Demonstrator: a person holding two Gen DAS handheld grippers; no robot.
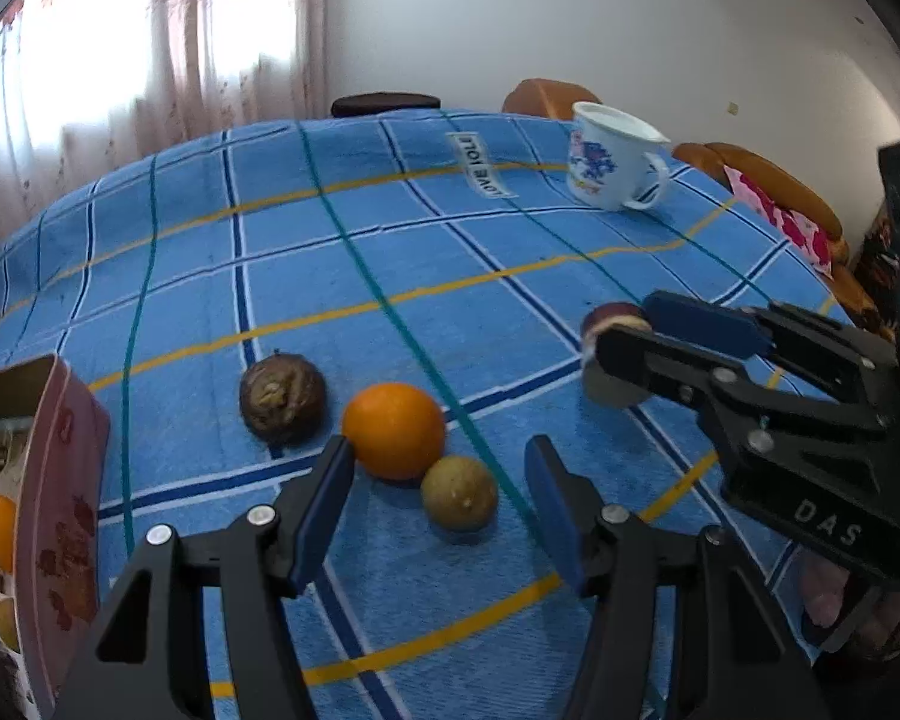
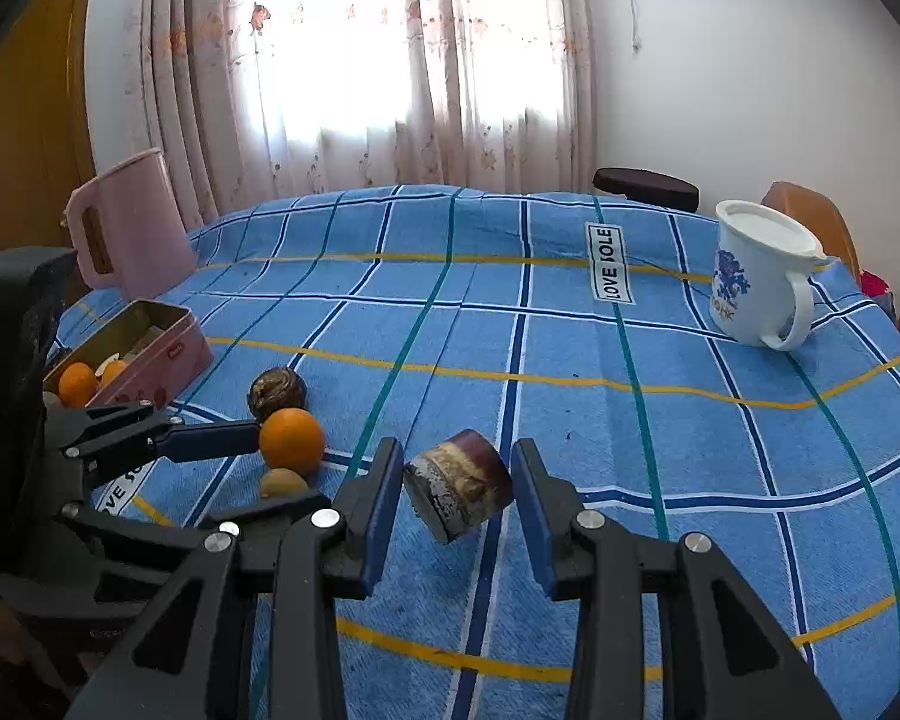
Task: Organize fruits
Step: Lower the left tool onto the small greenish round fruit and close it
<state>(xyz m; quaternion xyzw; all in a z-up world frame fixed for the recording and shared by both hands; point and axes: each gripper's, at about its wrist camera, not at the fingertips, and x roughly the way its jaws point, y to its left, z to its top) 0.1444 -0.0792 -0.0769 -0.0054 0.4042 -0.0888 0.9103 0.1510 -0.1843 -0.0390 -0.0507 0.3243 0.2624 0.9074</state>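
An orange [image 1: 393,431] and a small green-brown fruit [image 1: 459,493] lie side by side on the blue checked cloth [image 1: 390,240]. My left gripper [image 1: 441,450] stands open around them. The small fruit lies loose between the pads, and the orange rests against the left fingertip. A wrinkled brown fruit [image 1: 282,399] sits just left of the orange. To the right, my right gripper [image 2: 457,450] is shut on a dark purple cut fruit piece [image 2: 459,483], held just above the cloth. The pink tin box [image 2: 168,354] at the left holds several oranges.
A pink jug [image 2: 132,228] stands behind the box at the table's far left. A white mug with a blue print [image 2: 756,276] stands at the far right. Orange-brown chairs [image 1: 762,180] and a dark stool [image 2: 645,187] ring the far edge.
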